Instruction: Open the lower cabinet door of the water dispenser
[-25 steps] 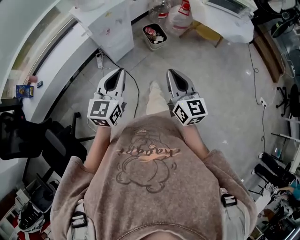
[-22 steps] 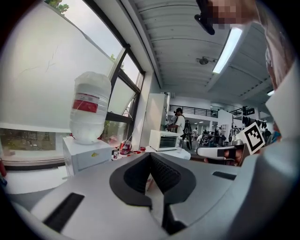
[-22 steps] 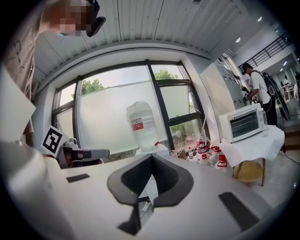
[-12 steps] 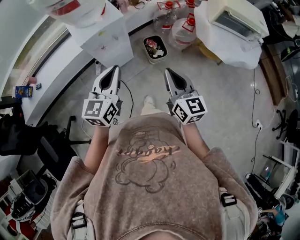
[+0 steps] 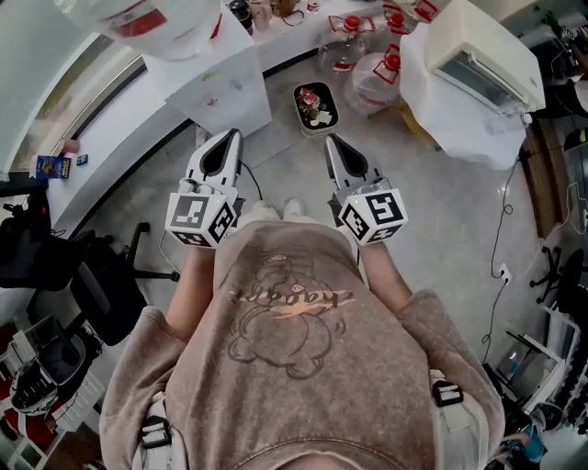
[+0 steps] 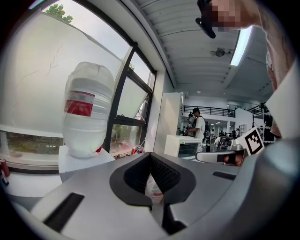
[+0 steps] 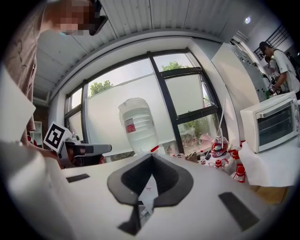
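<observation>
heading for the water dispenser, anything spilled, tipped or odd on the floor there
Nothing looks spilled or damaged. The water dispenser stands upright with its bottle on top. Only clutter stands out: a small bin and several red-capped jugs sit on the floor just to its right in the head view.

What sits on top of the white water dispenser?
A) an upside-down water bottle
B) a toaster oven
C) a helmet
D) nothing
A: a big clear bottle with a red label stands neck-down on the dispenser.
</observation>
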The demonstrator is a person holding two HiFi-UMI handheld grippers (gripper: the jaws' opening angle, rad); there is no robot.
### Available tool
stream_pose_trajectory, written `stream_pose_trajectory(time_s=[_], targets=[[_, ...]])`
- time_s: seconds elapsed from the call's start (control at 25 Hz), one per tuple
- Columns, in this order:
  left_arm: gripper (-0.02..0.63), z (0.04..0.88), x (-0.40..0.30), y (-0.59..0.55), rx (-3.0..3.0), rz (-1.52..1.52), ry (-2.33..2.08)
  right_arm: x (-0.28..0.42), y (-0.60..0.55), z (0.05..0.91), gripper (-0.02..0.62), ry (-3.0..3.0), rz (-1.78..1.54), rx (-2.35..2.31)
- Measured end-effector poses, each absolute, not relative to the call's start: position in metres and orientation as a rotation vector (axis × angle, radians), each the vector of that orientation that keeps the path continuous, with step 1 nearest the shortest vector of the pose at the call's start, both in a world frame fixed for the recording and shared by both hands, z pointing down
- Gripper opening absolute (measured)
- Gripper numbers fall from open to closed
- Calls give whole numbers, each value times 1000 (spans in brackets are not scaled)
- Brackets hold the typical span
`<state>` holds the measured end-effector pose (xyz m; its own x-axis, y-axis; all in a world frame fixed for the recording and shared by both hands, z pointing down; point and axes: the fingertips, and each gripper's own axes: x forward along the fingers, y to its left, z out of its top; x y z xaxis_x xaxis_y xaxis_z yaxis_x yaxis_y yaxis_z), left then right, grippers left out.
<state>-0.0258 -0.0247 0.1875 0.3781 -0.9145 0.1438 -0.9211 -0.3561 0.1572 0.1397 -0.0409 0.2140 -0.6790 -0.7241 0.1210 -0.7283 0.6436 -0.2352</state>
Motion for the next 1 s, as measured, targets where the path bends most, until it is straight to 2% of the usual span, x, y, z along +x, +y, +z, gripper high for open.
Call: stream_pose_trajectory(time_s=[0.52, 0.68, 0.8, 0.88, 1.0], targets=[[12, 177, -29, -59, 2491, 57, -1568, 122, -67, 196, 10, -2855, 396, 1300], [12, 178, -33, -63, 2505, 65, -1556, 114, -71, 197, 113, -2875, 417, 1284], [12, 180, -39, -64, 2504, 67, -1551, 105, -71, 198, 219, -2896, 438, 1249], [12, 182, -42, -64, 2499, 65, -1548, 102, -71, 201, 247, -2899, 447, 1231], [12, 186, -47, -65, 2488, 69, -1542, 96, -73, 204, 247, -2890, 440, 1210]])
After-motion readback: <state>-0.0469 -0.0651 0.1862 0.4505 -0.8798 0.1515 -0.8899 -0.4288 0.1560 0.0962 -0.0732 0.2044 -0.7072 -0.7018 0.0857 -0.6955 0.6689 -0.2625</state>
